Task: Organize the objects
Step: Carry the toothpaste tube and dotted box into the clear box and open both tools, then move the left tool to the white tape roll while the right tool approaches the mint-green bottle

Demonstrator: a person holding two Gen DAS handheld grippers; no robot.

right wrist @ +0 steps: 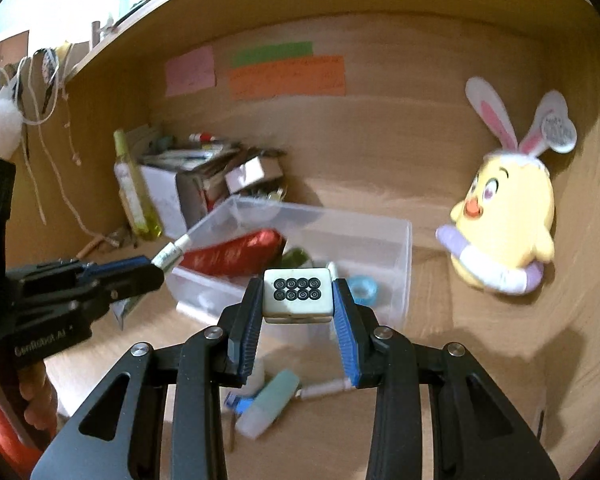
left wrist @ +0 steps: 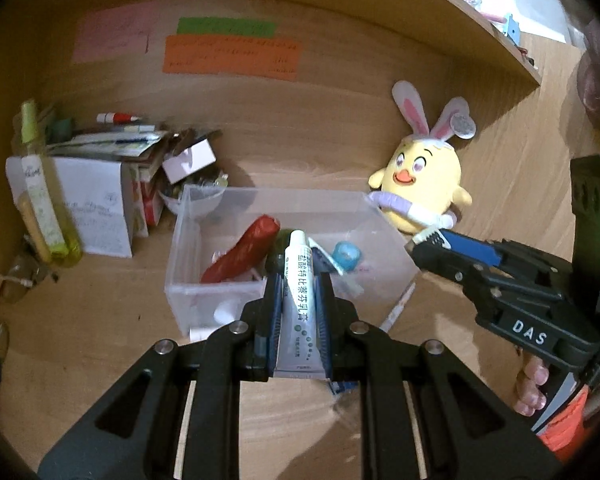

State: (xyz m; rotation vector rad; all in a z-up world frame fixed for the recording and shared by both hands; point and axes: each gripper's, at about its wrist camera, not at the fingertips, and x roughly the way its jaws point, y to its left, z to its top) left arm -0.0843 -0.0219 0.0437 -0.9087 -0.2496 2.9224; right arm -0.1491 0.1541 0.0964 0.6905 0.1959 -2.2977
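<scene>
Clearly held, the white ointment tube (left wrist: 298, 304) stands lengthwise between the fingers of the left gripper (left wrist: 298, 280), which are closed on its flat body, its cap end reaching over the near wall of the clear plastic bin (left wrist: 216, 288). From the right wrist view only the tube's cap end (right wrist: 172, 252) shows past that gripper (right wrist: 158, 270), so its printed face is hidden there. The right gripper (right wrist: 298, 296) clamps a cream mahjong tile (right wrist: 298, 290) with eight black circles, held above the bin's near edge (right wrist: 404, 264). In the left wrist view that gripper (left wrist: 414, 244) comes in side-on from the right; its fingers sit close together around something pale, and the tile's face cannot be read.

Inside the bin lie a red foil packet (left wrist: 242, 254), a dark green item partly hidden behind the tube, and a blue tape roll (left wrist: 346, 256); other small white bits at the bottom are too blurred to name. Only the right wrist view shows the surface (right wrist: 480, 360) under the fingers, where a pale green and white capped item (right wrist: 268, 408) and a thin white stick (right wrist: 324, 390) lie, both partly covered. A yellow chick plush with rabbit ears (left wrist: 424, 184) leans at the back right, and a yellow-green bottle (left wrist: 46, 196) stands beside stacked boxes and papers (left wrist: 112, 184) at the left.
</scene>
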